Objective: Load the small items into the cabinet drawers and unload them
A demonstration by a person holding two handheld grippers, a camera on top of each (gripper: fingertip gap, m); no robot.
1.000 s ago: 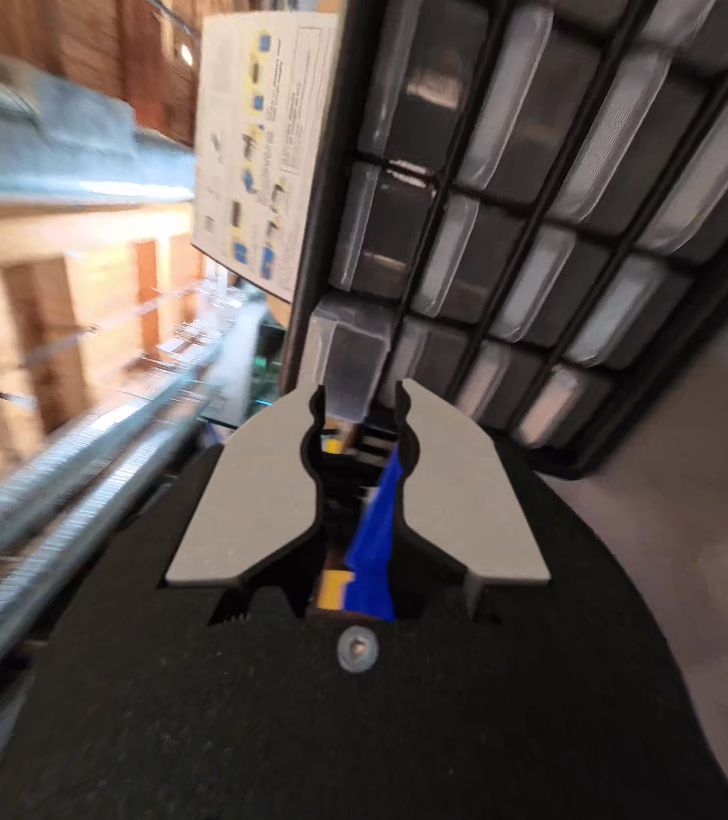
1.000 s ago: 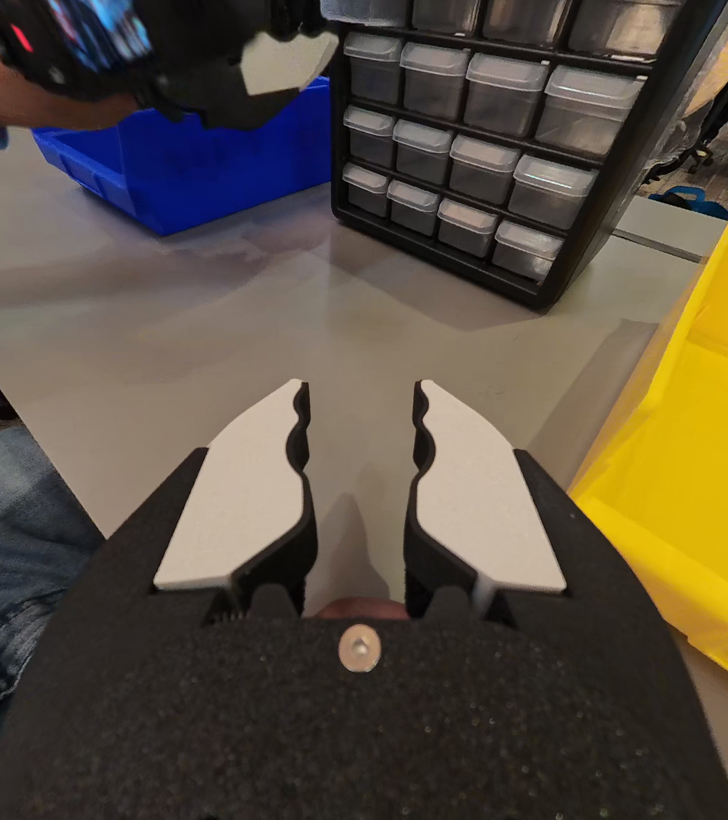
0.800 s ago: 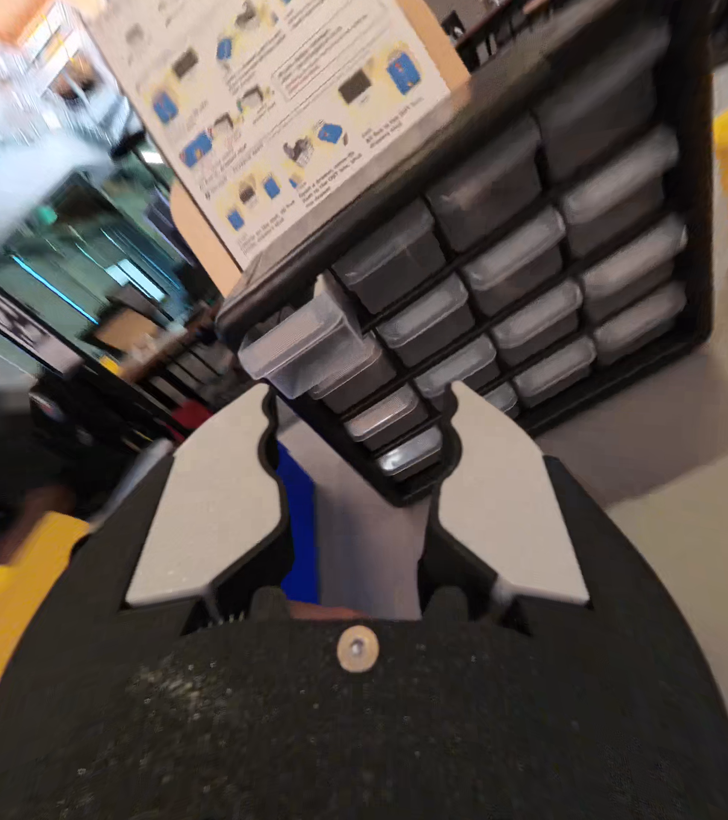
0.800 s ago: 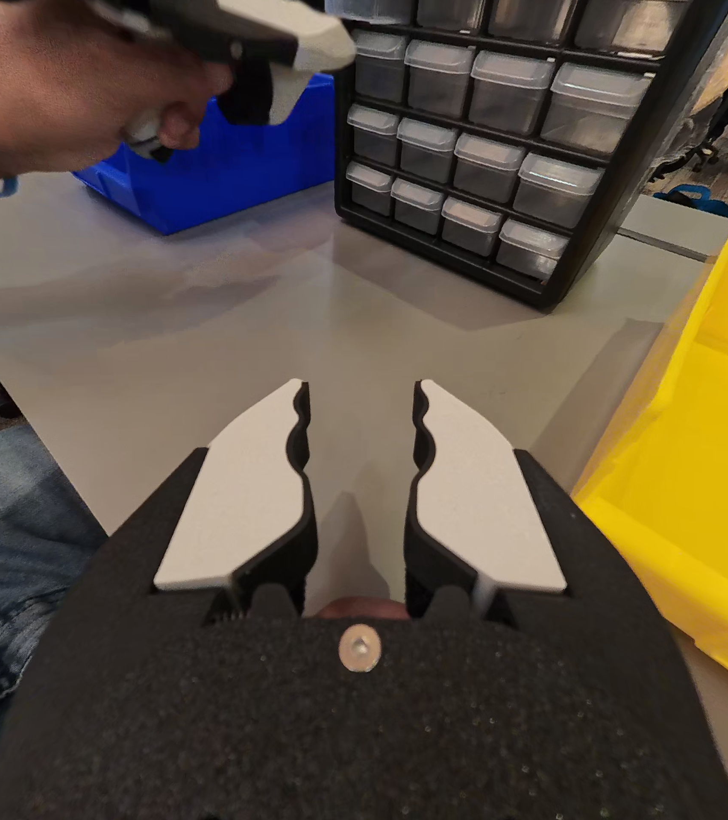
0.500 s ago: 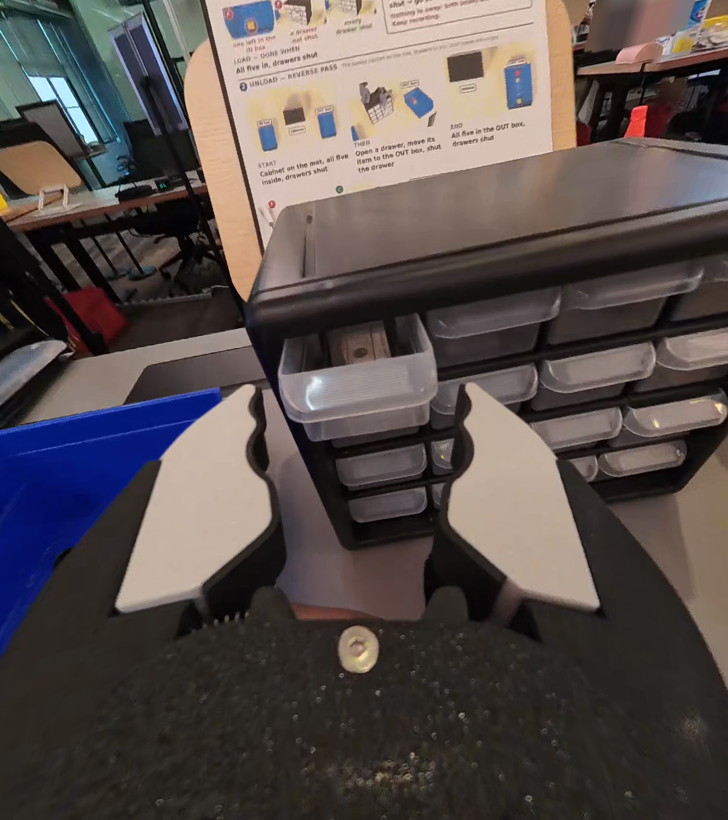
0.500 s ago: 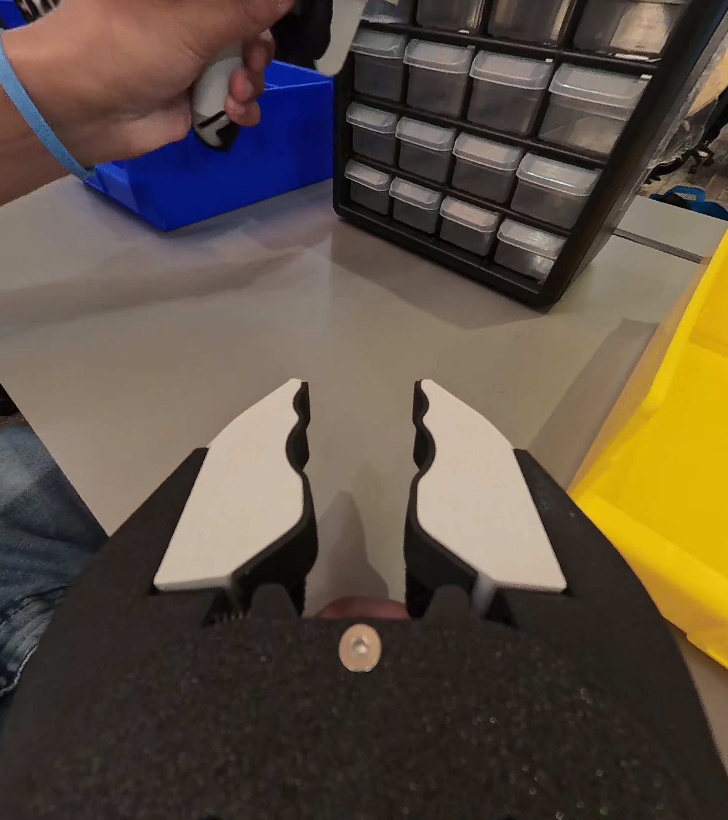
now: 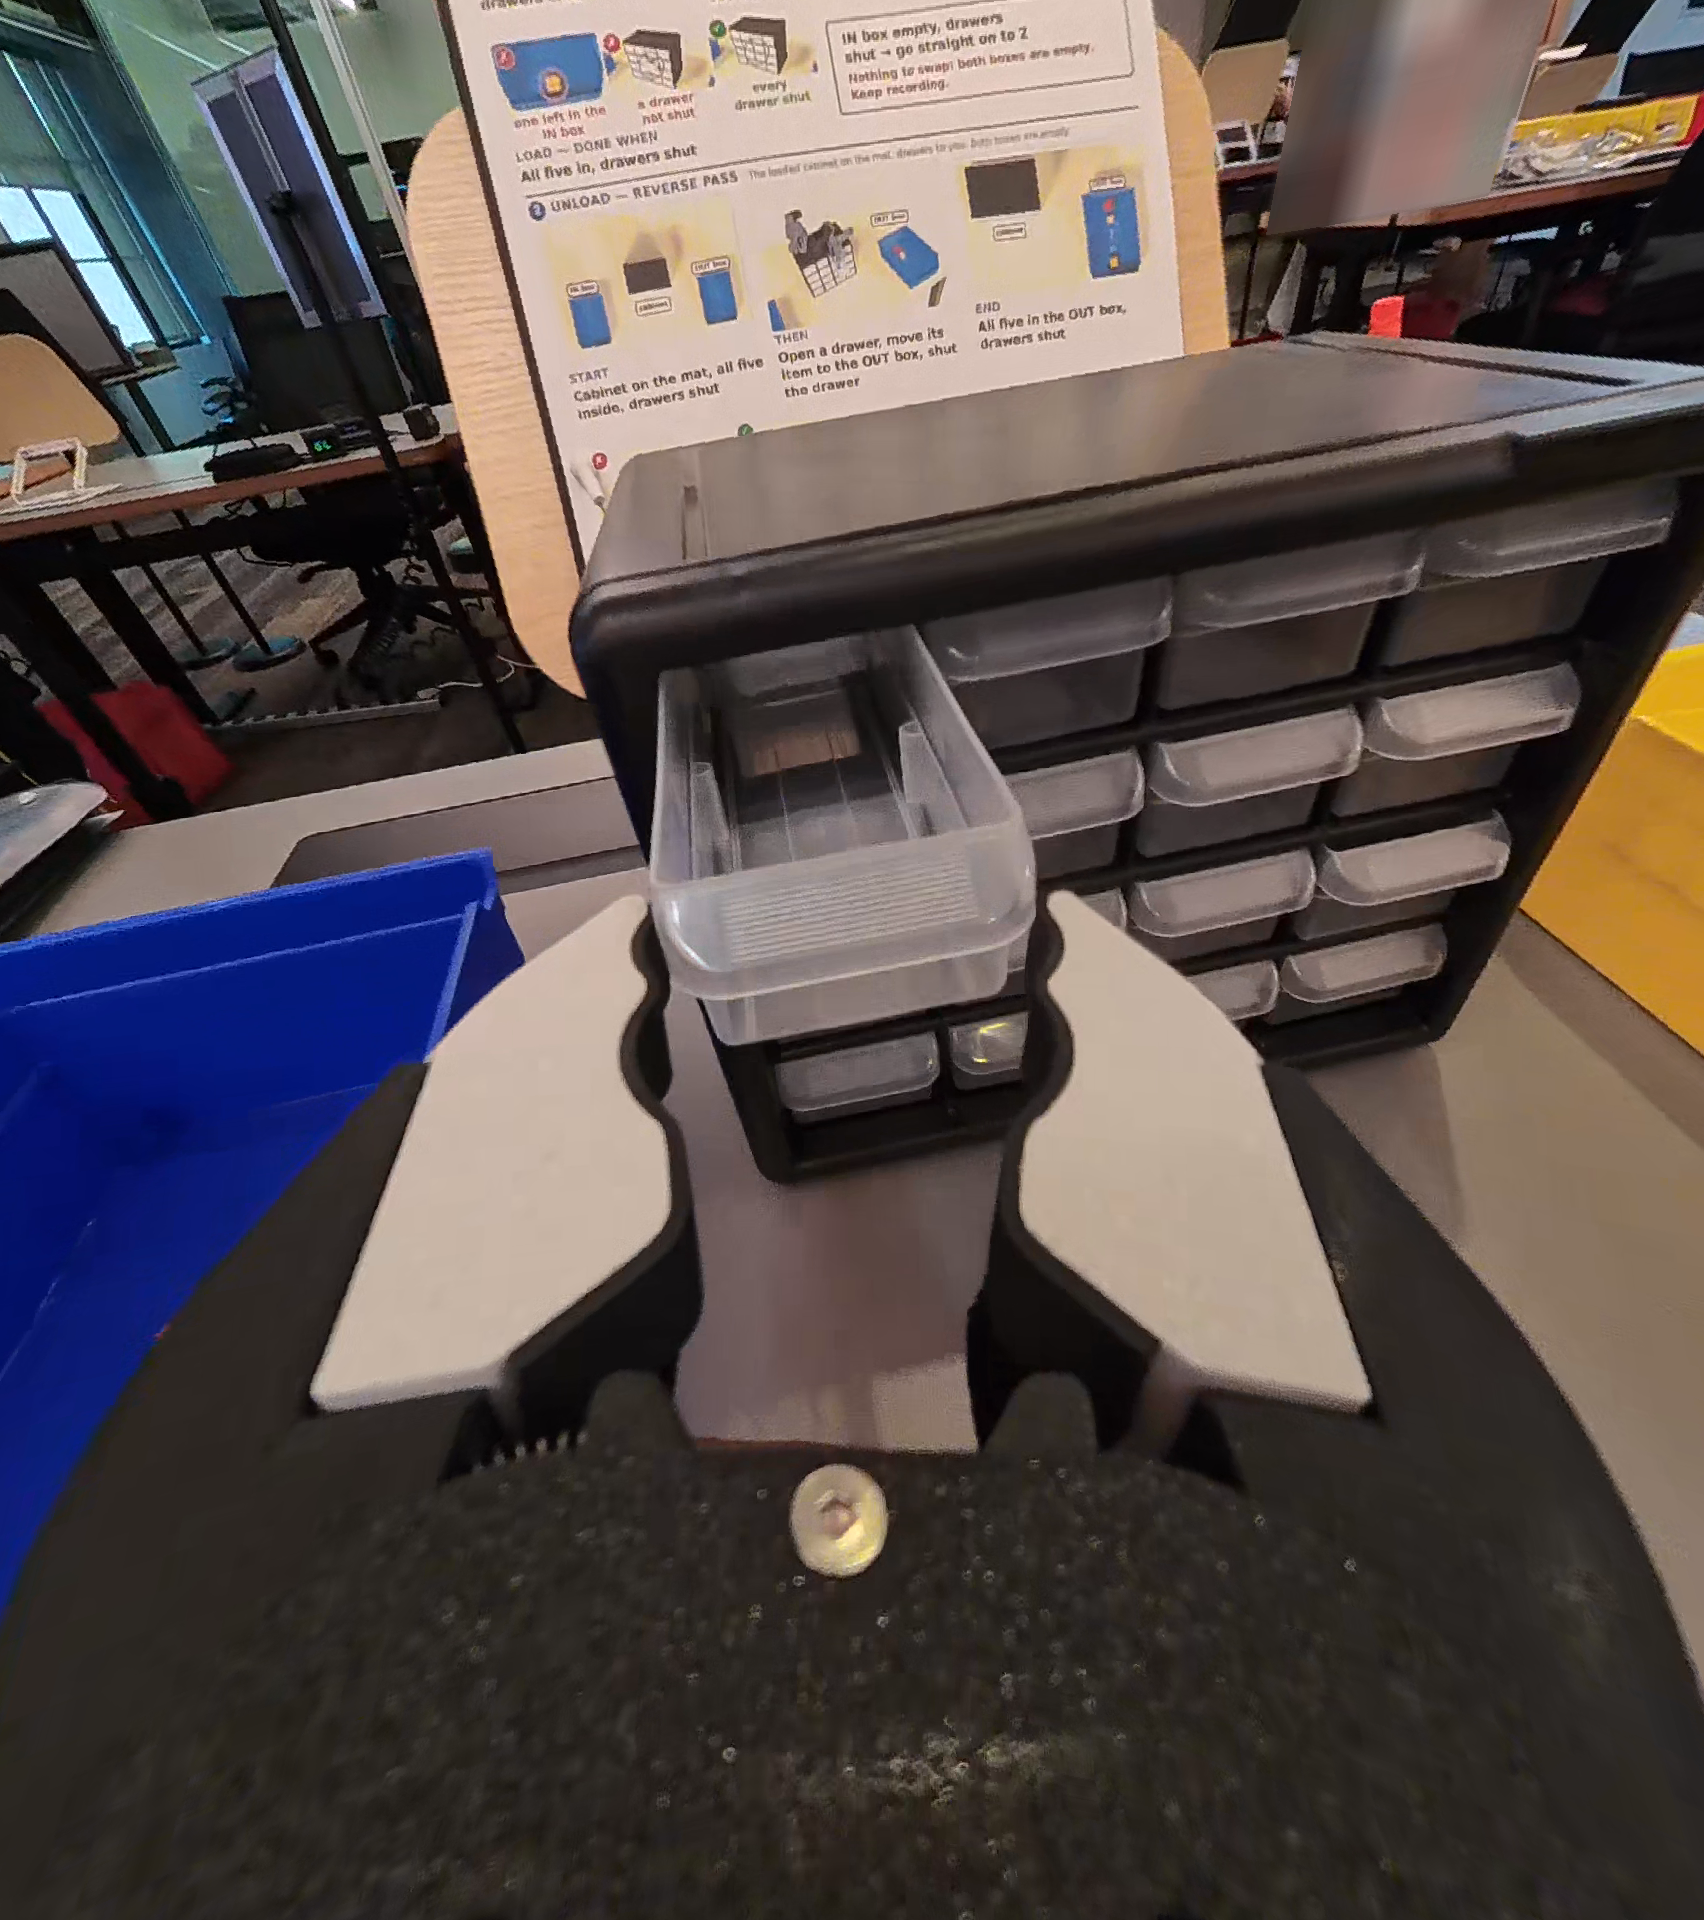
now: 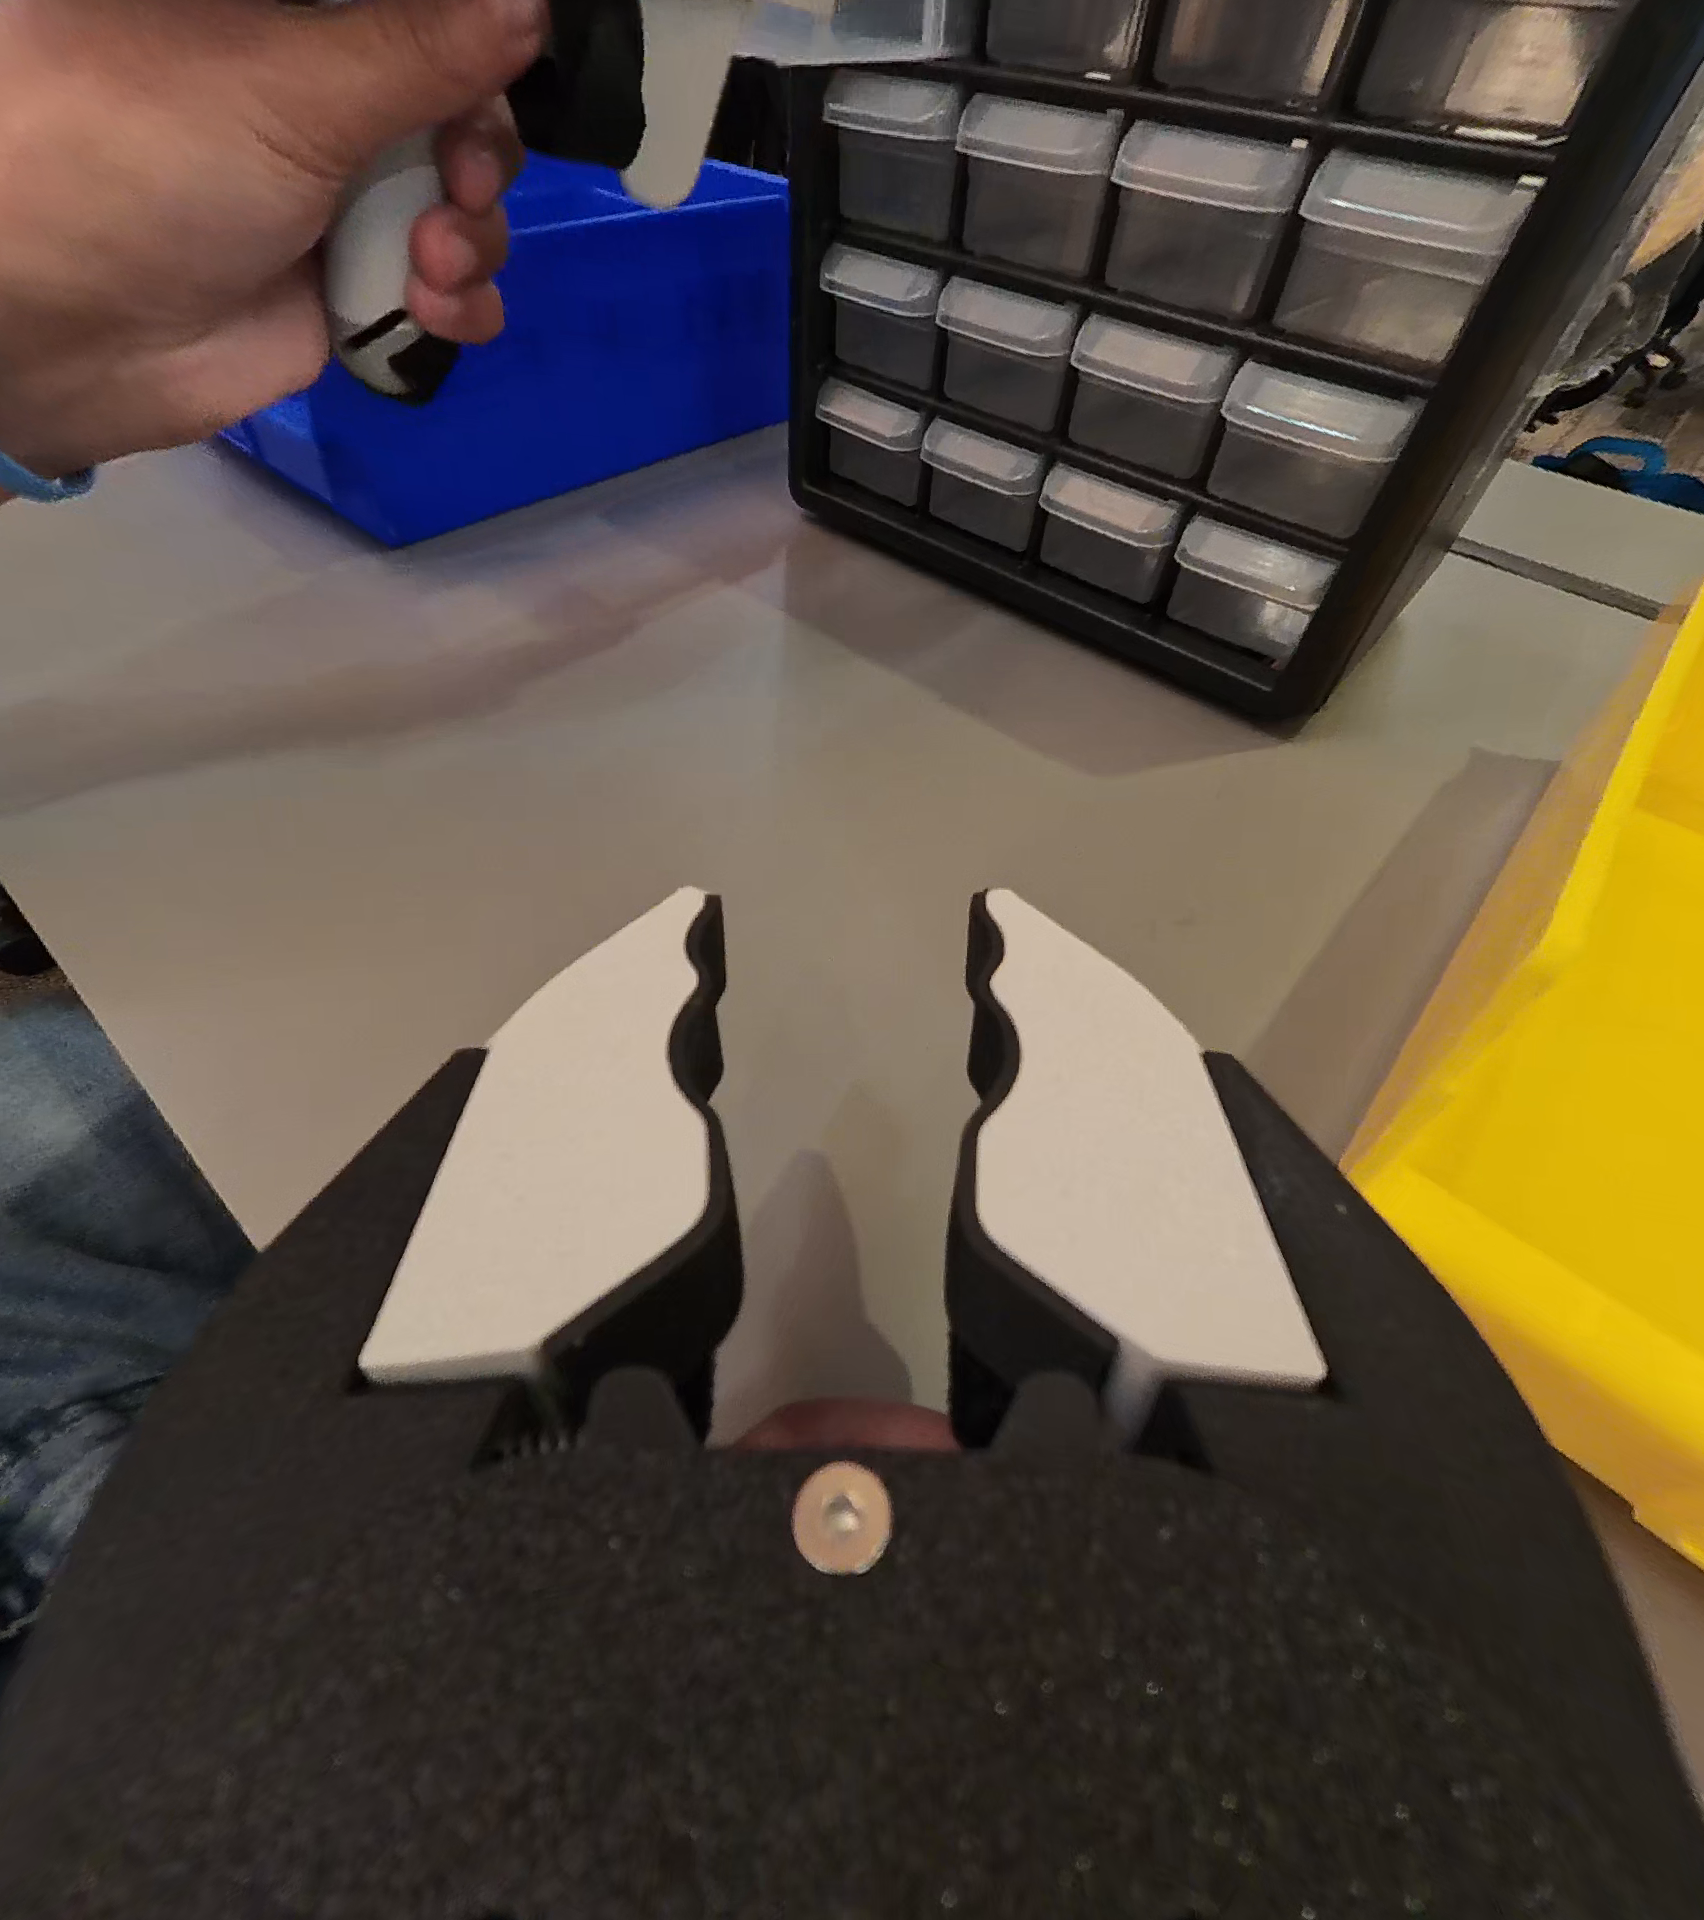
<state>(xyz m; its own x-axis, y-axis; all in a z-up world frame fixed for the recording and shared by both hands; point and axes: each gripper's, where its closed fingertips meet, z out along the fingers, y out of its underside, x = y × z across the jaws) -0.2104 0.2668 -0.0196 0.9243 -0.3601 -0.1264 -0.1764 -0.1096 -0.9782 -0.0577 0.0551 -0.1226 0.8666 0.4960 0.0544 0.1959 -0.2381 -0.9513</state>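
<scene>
Drawer (image 7: 832, 831) pulled out, dark item (image 7: 804, 740) inside.

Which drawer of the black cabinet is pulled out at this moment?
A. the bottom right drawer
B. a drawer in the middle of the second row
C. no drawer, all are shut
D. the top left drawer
D: in the left wrist view the top left drawer sticks out of the black cabinet toward the open left gripper; the others sit flush.
</scene>
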